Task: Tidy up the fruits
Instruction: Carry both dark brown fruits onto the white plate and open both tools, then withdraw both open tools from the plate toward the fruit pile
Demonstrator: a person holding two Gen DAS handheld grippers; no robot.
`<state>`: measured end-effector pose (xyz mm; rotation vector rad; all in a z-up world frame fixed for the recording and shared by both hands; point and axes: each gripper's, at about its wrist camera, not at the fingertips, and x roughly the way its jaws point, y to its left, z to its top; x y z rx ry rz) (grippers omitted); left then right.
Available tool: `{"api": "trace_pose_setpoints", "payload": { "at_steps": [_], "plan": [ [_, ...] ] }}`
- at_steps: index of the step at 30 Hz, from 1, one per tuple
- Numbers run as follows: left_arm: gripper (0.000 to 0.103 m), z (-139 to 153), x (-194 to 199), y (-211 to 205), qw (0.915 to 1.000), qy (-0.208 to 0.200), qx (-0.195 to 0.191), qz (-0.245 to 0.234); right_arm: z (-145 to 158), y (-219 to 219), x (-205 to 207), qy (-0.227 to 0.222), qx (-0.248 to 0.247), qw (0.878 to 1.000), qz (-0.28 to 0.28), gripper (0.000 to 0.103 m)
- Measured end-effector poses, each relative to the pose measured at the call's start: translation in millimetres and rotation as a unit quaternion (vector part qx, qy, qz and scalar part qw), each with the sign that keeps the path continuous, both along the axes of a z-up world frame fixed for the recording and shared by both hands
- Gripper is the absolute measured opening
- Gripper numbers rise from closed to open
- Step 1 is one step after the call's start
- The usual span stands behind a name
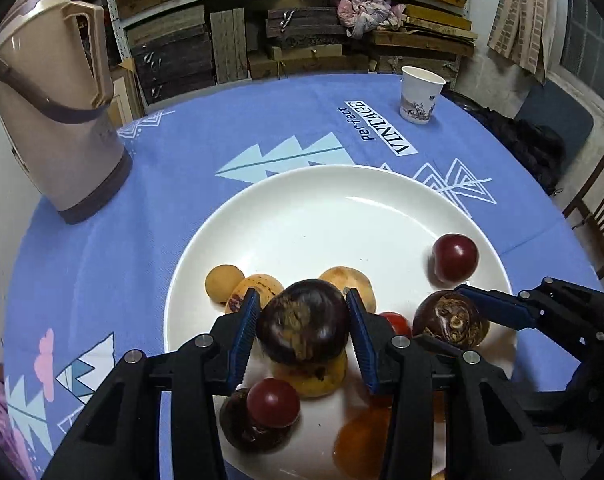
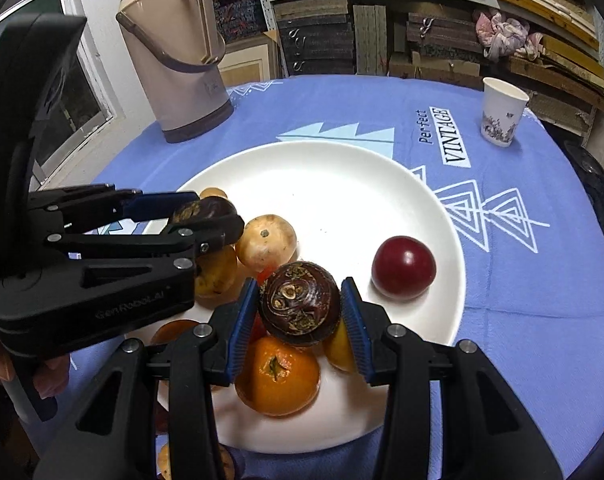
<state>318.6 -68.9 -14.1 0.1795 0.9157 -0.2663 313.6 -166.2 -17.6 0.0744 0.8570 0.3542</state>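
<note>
A white plate (image 1: 302,208) (image 2: 342,184) on the blue tablecloth carries a pile of fruit along its near side. My left gripper (image 1: 302,320) (image 2: 218,220) is shut on a dark brown round fruit (image 1: 302,326), held just above a yellow fruit (image 1: 314,378). To its right, my right gripper (image 2: 300,308) (image 1: 454,320) is shut on a second dark brown fruit (image 2: 300,308) (image 1: 450,318), over an orange persimmon (image 2: 277,376). A red plum (image 1: 455,258) (image 2: 404,267) lies alone on the plate's right side. Tan fruits (image 1: 224,283) (image 2: 266,242) sit at the left of the pile.
A beige thermos jug (image 1: 58,120) (image 2: 182,56) stands at the far left of the table. A paper cup (image 1: 420,96) (image 2: 502,112) is at the far right. Shelves of boxes fill the back wall, and a wooden chair (image 1: 598,216) stands off the right edge.
</note>
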Motion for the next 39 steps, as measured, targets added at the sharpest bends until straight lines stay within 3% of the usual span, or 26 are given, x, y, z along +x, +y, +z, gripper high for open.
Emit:
{"api": "trace_pose_setpoints", "payload": {
  "at_steps": [2, 6, 8, 12, 18, 28, 39],
  "plan": [
    [0.058, 0.4, 1.3, 2.1, 0.9999, 0.007, -0.010, 0.004, 0.4, -0.3, -1.1, -0.002, -0.005, 1.000, -0.005, 0.043],
    [0.060, 1.7, -3.7, 2.7, 1.0000, 0.000, 0.004, 0.004, 6.5, -1.9, -7.8, -0.011, -0.013, 1.000, -0.011, 0.051],
    [0.061, 5.1, -7.2, 6.2, 1.0000, -0.001, 0.005, 0.008, 12.0, -3.0, -13.4, -0.024, -0.023, 0.999, -0.020, 0.070],
    [0.070, 15.9, -21.5, 15.8, 0.9999, -0.007, 0.004, 0.013, 25.4, -10.9, -31.8, -0.047, -0.019, 0.998, -0.036, 0.082],
    [0.071, 22.5, -65.7, 29.9, 0.9998, -0.019, 0.004, -0.001, 37.5, -20.9, -73.0, -0.060, -0.004, 0.998, -0.035, 0.083],
    [0.071, -7.0, -127.2, 42.7, 0.9999, 0.001, 0.013, -0.005, 19.9, -15.8, -137.2, -0.042, -0.002, 0.998, -0.037, 0.085],
    [0.071, -20.7, -141.9, 55.2, 0.9998, 0.015, 0.009, 0.009, 0.1, -16.7, -164.4, -0.016, -0.002, 0.999, -0.045, 0.085]
  ]
}}
